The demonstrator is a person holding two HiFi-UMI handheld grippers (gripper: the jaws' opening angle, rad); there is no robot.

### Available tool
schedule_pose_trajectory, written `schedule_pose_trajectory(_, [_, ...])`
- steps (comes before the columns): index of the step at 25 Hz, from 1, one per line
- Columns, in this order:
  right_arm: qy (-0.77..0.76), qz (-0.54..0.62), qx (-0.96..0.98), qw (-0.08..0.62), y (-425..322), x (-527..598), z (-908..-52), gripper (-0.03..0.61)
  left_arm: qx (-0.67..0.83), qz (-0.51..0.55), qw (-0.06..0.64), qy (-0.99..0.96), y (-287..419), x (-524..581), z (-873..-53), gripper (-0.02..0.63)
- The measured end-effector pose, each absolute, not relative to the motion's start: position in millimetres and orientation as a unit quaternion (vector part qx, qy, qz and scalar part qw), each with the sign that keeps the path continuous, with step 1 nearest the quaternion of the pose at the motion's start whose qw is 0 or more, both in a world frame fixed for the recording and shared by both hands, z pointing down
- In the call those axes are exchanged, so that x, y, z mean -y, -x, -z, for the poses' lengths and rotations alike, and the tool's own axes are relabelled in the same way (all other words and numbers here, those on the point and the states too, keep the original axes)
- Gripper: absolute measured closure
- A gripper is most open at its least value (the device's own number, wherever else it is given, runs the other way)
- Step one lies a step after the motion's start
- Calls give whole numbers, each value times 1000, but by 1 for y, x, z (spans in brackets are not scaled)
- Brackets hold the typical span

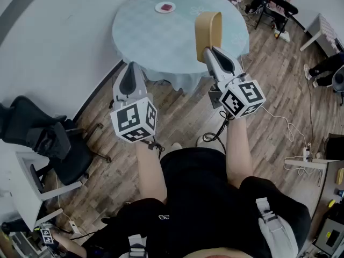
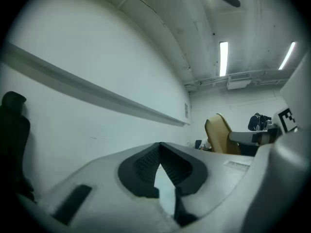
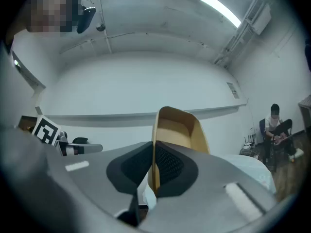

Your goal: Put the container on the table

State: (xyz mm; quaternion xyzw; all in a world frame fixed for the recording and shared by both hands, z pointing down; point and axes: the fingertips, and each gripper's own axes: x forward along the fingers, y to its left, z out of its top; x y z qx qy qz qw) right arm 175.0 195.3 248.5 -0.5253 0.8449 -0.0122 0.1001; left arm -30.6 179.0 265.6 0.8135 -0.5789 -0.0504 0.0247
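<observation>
My right gripper (image 1: 207, 51) is closed on one wall of the tan container (image 1: 208, 26) and holds it over the near side of the round table (image 1: 145, 36). I cannot tell if the container touches the cloth. My left gripper (image 1: 130, 66) is closed and holds nothing, just before the table edge.

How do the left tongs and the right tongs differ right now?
The right tongs are clamped on the wall of the tan, round-cornered open container; the left tongs are closed on nothing. The right tongs reach out over the round table with a pale-blue cloth, holding the container above it; the left tongs sit at the table's near edge. Both are grey and carry a marker cube.
</observation>
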Motion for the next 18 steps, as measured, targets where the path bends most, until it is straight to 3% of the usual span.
schedule_pose_trajectory(18, [542,4,-833,107,-138,-179,-247,551,563,63,40,-823,72,-149,-278,615])
